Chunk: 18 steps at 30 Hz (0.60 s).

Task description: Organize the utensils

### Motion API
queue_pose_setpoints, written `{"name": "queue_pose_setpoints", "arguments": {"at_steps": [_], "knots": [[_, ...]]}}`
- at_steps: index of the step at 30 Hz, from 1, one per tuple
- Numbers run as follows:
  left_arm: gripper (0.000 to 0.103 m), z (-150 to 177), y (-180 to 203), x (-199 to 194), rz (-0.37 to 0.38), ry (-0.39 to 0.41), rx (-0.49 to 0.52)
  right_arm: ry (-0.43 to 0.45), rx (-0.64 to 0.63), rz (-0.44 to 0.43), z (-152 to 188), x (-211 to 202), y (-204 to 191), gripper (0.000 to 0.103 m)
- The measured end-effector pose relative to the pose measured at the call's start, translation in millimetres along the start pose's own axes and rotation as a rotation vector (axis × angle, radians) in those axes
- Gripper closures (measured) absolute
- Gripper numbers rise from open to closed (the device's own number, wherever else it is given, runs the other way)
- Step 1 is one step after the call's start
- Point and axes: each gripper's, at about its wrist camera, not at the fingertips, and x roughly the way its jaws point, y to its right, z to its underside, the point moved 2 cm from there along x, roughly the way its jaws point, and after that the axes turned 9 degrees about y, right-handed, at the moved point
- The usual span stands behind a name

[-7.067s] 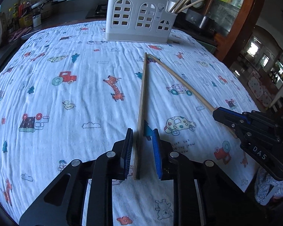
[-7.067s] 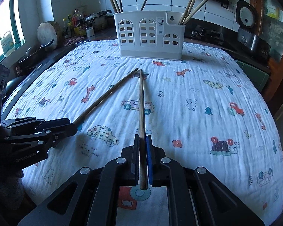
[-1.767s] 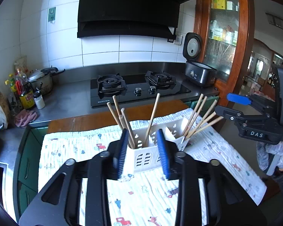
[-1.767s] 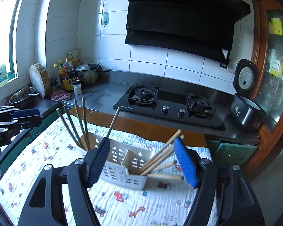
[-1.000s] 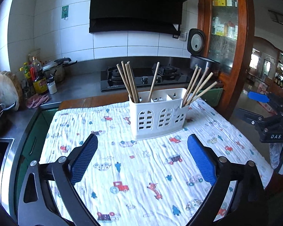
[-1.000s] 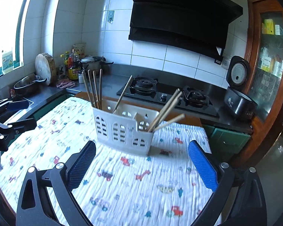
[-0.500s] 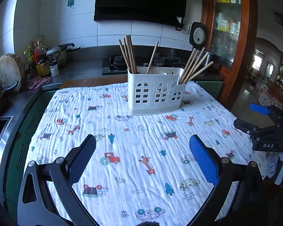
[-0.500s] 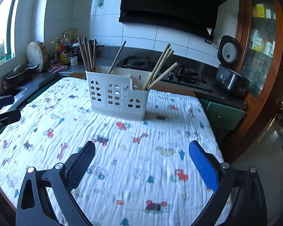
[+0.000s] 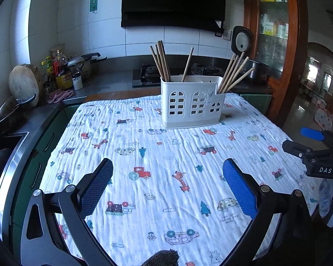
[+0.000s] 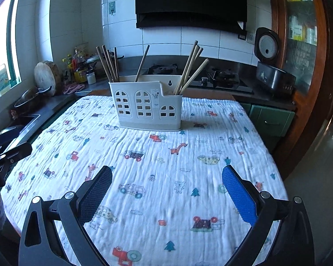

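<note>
Chopsticks (image 9: 161, 61) all stand near-upright in the white utensil caddy (image 9: 192, 104) at the cartoon-print cloth's (image 9: 157, 161) far end, none lying loose; well short of the caddy, left gripper (image 9: 167, 185) and right gripper (image 10: 166, 191) hover side by side, spread wide, empty

A home kitchen, lived-in and in daily use

A black range hood (image 10: 191, 2) hangs on white wall tiles (image 10: 197, 40) above a gas hob (image 10: 222, 77); a rice cooker (image 10: 270, 66), oil and sauce bottles (image 9: 62, 71), a round wooden chopping block (image 9: 24, 84) and a pan (image 10: 31, 99) stand along the steel counter (image 9: 104, 84), beside a wood-framed glass cabinet (image 9: 273, 28) and a cartoon-print cloth (image 10: 166, 155) over the surface
</note>
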Motion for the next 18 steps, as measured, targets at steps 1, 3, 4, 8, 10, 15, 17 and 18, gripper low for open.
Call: {"name": "queue_pose_setpoints", "arguments": {"at_steps": [1,3,4,8,10,15,17,18], "knots": [[0.005,1.3,-0.1,0.2,0.0,-0.002,-0.002,-0.002,0.001,-0.003,1.2,-0.4,-0.8,0.007],[0.005,4.3,0.3,1.4,0.003,-0.011,-0.004,-0.002,0.007,-0.007,2.6,-2.8,-2.5,0.007],[0.005,6.1,0.4,1.9,0.004,-0.015,-0.006,-0.001,0.011,-0.009,3.0,-3.6,-2.8,0.007],[0.005,11.5,-0.5,3.7,0.017,-0.028,-0.025,0.003,0.024,-0.015,3.2,-6.4,-4.1,0.007],[0.005,13.6,-0.7,4.8,0.014,-0.034,-0.031,0.003,0.024,-0.016,3.0,-7.1,-4.7,0.007],[0.005,14.3,-2.9,2.9,0.028,-0.033,-0.057,0.006,0.026,-0.03,3.9,-8.8,-6.3,0.007],[0.005,14.1,-4.0,1.8,0.028,-0.028,-0.063,0.008,0.026,-0.034,4.3,-9.6,-7.8,0.007],[0.005,13.8,-4.4,0.9,0.029,-0.025,-0.067,0.008,0.027,-0.038,4.2,-9.8,-8.2,0.007]]}}
